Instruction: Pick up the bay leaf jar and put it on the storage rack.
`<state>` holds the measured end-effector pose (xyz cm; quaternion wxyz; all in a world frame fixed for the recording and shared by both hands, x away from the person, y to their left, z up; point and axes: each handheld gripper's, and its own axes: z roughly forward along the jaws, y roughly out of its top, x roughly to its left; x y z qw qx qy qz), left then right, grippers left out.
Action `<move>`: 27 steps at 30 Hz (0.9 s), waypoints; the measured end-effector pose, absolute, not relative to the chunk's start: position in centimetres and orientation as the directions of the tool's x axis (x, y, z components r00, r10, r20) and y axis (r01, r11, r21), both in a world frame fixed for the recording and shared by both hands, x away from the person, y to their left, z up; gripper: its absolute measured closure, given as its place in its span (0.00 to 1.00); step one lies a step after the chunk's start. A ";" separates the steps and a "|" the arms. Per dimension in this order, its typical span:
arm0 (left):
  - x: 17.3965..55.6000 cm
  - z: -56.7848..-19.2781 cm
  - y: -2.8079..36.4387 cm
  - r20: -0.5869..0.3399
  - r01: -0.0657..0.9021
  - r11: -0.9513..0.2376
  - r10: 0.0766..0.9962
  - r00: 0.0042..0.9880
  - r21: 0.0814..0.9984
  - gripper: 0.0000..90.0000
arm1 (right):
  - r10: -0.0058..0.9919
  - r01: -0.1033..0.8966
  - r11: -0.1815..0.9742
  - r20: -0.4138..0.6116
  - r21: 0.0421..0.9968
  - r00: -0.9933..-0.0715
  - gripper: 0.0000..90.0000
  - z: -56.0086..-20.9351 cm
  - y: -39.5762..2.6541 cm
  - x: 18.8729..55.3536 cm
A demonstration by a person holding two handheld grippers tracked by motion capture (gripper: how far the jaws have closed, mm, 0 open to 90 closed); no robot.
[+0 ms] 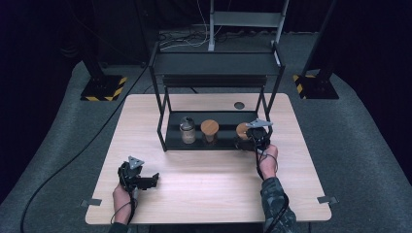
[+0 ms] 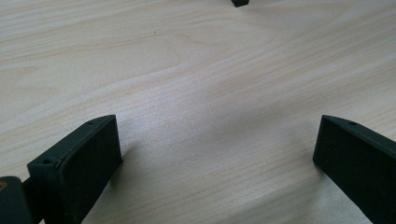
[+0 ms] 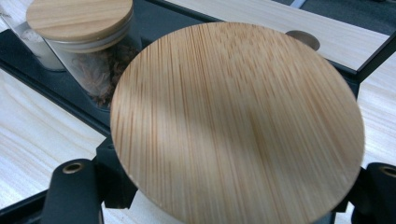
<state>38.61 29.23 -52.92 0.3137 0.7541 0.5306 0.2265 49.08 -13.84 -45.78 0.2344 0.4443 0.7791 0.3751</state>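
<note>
3 jars (image 1: 209, 131) on rack shelf (image 1: 173, 132), right tongs (image 1: 247, 141) around the rightmost.

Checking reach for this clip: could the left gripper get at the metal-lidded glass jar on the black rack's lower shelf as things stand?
Probably yes. The left gripper rests open on the wooden table, and bare tabletop lies between it and the metal-lidded glass jar at the black rack's open front; the right gripper works farther right.

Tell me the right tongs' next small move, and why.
Probably lift the bamboo-lidded jar slightly and draw it toward the table's near edge. The right tongs sit on both sides of it at the black rack's lower shelf, while the left tongs rest open over bare table.
</note>
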 end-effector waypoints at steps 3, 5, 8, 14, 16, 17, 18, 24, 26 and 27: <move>38.6 -52.9 29.2 0.009 0.658 -0.240 0.942 0.334 0.713 0.00 | 0.866 0.512 0.325 -0.032 0.795 -0.499 0.27 -45.7 -13.8 49.1; 38.6 -52.9 29.2 0.010 0.657 -0.241 0.942 0.334 0.714 0.01 | 0.865 0.511 0.326 -0.033 0.795 -0.500 0.27 -45.7 -13.8 49.1; 38.6 -52.9 29.2 0.009 0.658 -0.240 0.942 0.335 0.714 0.00 | 0.865 0.513 0.327 -0.033 0.794 -0.500 0.27 -45.7 -13.7 49.2; 38.6 -52.9 29.2 0.009 0.658 -0.240 0.942 0.335 0.714 0.00 | 0.866 0.512 0.324 -0.031 0.796 -0.499 0.27 -45.7 -13.8 49.3; 38.6 -52.9 29.2 0.010 0.657 -0.240 0.943 0.334 0.714 0.00 | 0.867 0.512 0.324 -0.032 0.795 -0.498 0.27 -45.7 -13.8 49.3; 38.6 -52.9 29.2 0.010 0.657 -0.241 0.942 0.334 0.714 0.00 | 0.867 0.514 0.321 -0.030 0.796 -0.497 0.27 -45.7 -13.8 49.4; 38.6 -52.9 29.2 0.010 0.657 -0.241 0.942 0.335 0.714 0.00 | 0.868 0.514 0.320 -0.029 0.796 -0.496 0.27 -45.7 -13.8 49.4; 38.6 -52.9 29.2 0.008 0.658 -0.240 0.942 0.334 0.713 0.00 | 0.868 0.515 0.315 -0.022 0.797 -0.496 0.27 -45.8 -13.8 49.6; 38.6 -52.9 29.2 0.010 0.658 -0.241 0.942 0.335 0.714 0.00 | 0.867 0.514 0.319 -0.026 0.796 -0.498 0.27 -45.9 -13.7 49.7; 38.6 -52.9 29.2 0.010 0.658 -0.240 0.942 0.334 0.714 0.00 | 0.867 0.515 0.320 -0.026 0.795 -0.498 0.27 -45.9 -13.7 49.7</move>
